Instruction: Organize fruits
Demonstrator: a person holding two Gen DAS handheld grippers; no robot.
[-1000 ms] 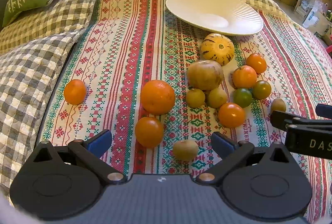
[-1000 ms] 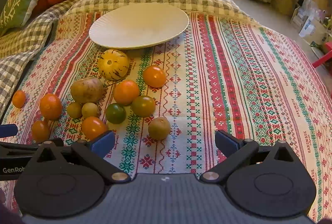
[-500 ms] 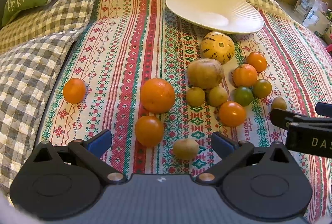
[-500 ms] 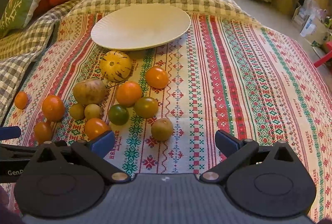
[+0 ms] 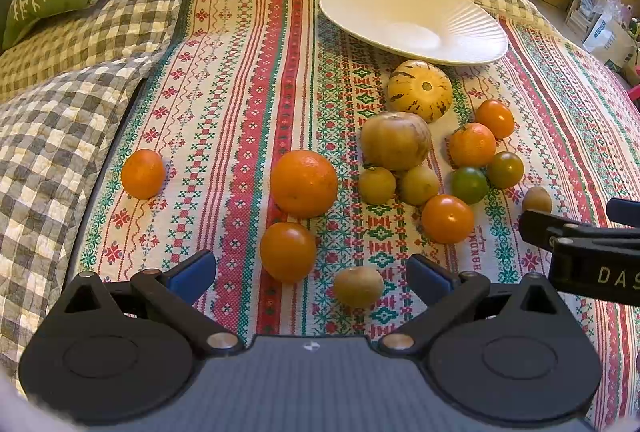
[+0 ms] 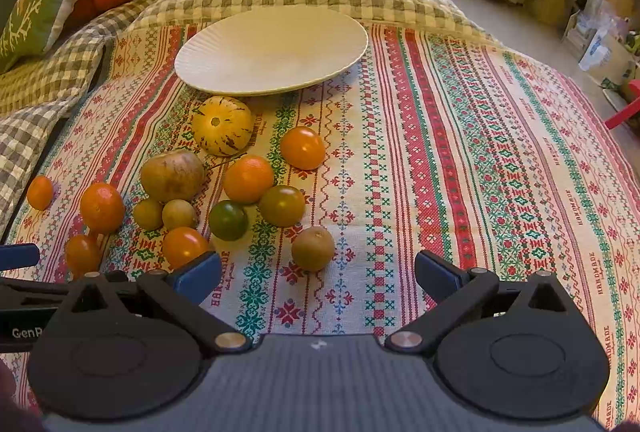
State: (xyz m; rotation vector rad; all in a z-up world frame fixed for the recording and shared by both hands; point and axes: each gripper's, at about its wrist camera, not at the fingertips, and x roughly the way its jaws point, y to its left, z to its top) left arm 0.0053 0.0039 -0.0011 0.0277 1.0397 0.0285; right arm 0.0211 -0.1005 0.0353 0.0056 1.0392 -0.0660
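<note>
Both tongs hover low over a bed covered with a striped red, green and cream embroidered cloth (image 6: 460, 160). The left tongs (image 5: 312, 268) stand spread wide with nothing between the blue pads; the right tongs (image 6: 318, 272) are likewise spread and hold nothing.

The landmark is the wide white ribbed ceramic plate (image 5: 472, 32), which lies bare on the cloth. Just in front of it sits a round yellow melon with dark stripes (image 5: 420, 90), and nearer than that a dull tan-green round fruit (image 5: 395, 140). Around this cluster lie small orange, green and yellowish fruits, touching or near one another. A large orange (image 5: 304, 183) lies further from the plate, a small orange fruit (image 5: 143, 174) well apart to its side. A small brownish fruit (image 5: 358, 286) lies between the left pads, untouched; another brownish fruit (image 6: 313, 248) lies just ahead of the right tongs
</note>
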